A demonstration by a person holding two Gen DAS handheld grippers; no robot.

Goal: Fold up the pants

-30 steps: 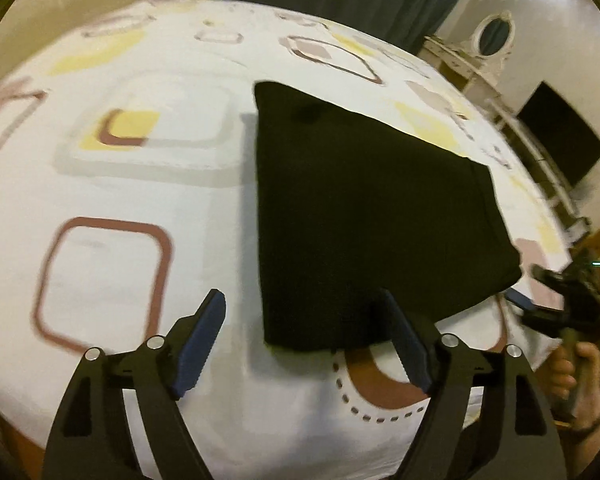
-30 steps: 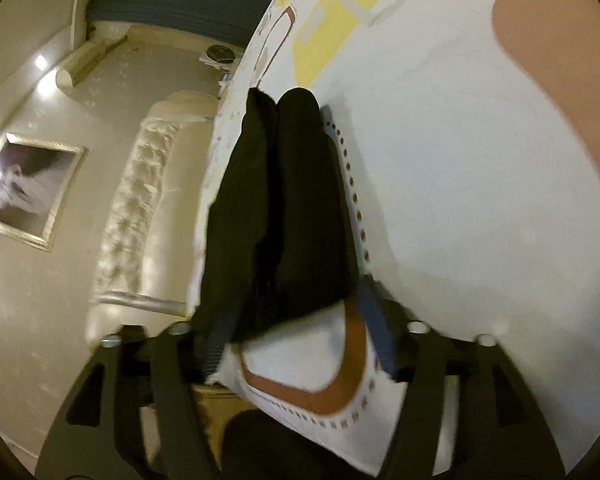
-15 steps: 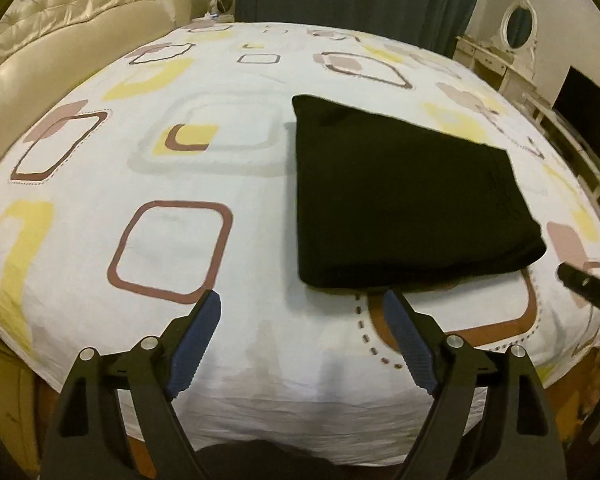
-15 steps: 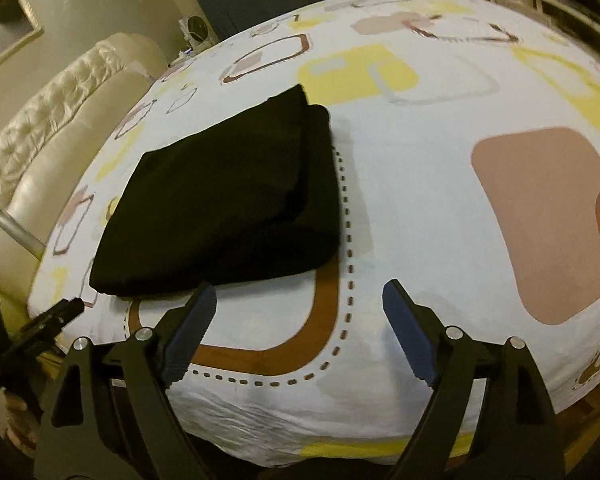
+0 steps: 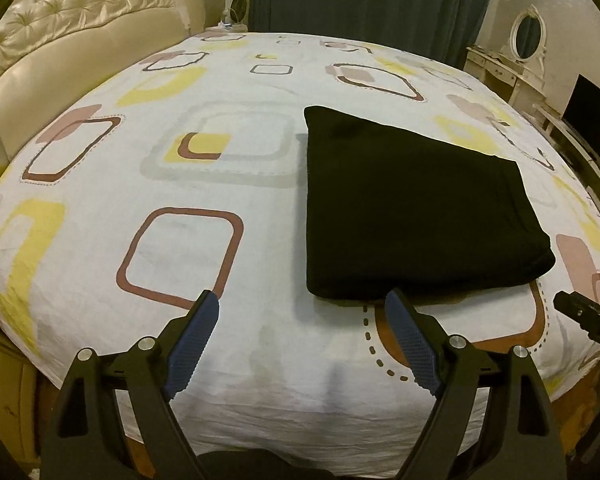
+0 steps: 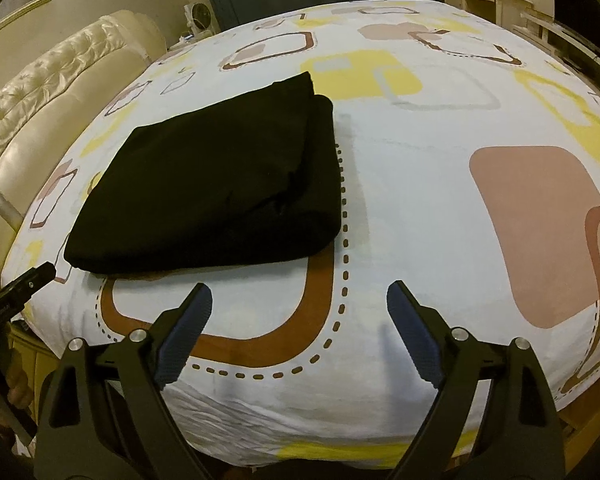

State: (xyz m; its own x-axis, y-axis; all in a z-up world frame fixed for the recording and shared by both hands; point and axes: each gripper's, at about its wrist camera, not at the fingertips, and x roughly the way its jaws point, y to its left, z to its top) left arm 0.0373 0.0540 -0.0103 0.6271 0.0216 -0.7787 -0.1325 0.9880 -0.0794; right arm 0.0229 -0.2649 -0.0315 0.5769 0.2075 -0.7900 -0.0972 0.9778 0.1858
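Observation:
The black pants (image 5: 412, 208) lie folded into a thick rectangle on the patterned bed sheet (image 5: 140, 160). My left gripper (image 5: 302, 298) hovers open just short of the pants' near edge, nothing between its blue pads. In the right wrist view the pants (image 6: 212, 184) lie left of centre, with stacked layers showing along their right side. My right gripper (image 6: 300, 289) is over bare sheet in front of them, its jaws opening and empty. Each gripper shows at the edge of the other's view: the right gripper (image 5: 584, 316), and the left gripper (image 6: 16, 292) held by a hand (image 6: 16, 392).
A cream tufted headboard (image 5: 80, 32) runs along the left side of the bed. Dark curtains (image 5: 364, 0) hang behind it. A white dresser with an oval mirror (image 5: 524, 40) and a dark screen (image 5: 592, 108) stand at the right. The bed's near edge (image 5: 300, 432) lies below the grippers.
The right gripper let go of the pants' folded edge, opened, rolled level and drew back. The left gripper also pulled back from the pants, which now lie flat and untouched.

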